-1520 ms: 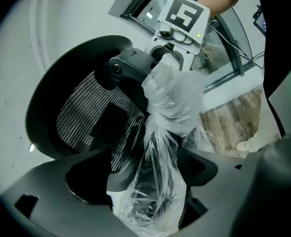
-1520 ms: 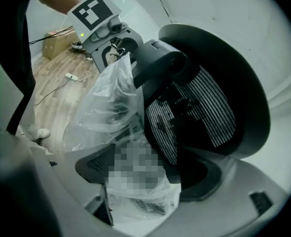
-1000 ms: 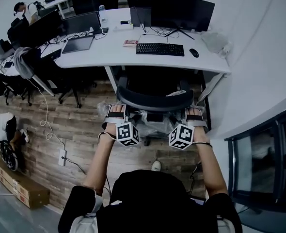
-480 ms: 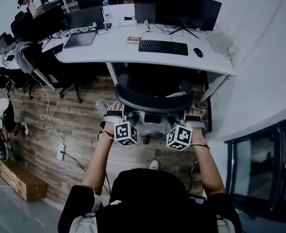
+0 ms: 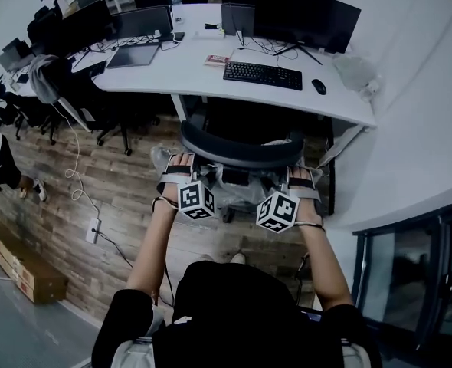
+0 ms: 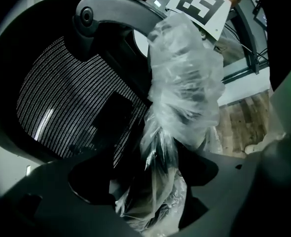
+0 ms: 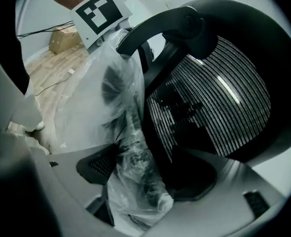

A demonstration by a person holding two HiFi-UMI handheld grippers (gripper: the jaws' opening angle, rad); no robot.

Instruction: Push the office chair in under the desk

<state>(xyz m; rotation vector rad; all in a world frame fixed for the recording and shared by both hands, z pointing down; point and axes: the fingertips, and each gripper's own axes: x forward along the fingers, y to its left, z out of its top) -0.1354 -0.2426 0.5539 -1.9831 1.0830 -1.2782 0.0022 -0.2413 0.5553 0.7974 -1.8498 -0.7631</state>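
The black office chair (image 5: 240, 150) stands at the white desk (image 5: 172, 79), its seat below the desk edge and its curved backrest rim towards me. Both armrests are wrapped in clear plastic. My left gripper (image 5: 178, 164) is shut on the left armrest (image 6: 177, 83), beside the mesh backrest (image 6: 71, 107). My right gripper (image 5: 302, 173) is shut on the right armrest (image 7: 121, 112), next to the mesh backrest (image 7: 209, 107). In each gripper view the jaws (image 6: 150, 191) (image 7: 135, 181) close around the plastic-wrapped arm.
On the desk lie a keyboard (image 5: 263, 75), a mouse (image 5: 319, 87), monitors (image 5: 302, 14) and a laptop (image 5: 134, 54). Other chairs (image 5: 65, 90) stand to the left. A power strip (image 5: 93, 231) and a cardboard box (image 5: 19, 263) lie on the wood floor. A glass door (image 5: 410, 282) is at the right.
The chair and both grippers have moved forward toward the desk; the backrest now sits closer to the desk edge.
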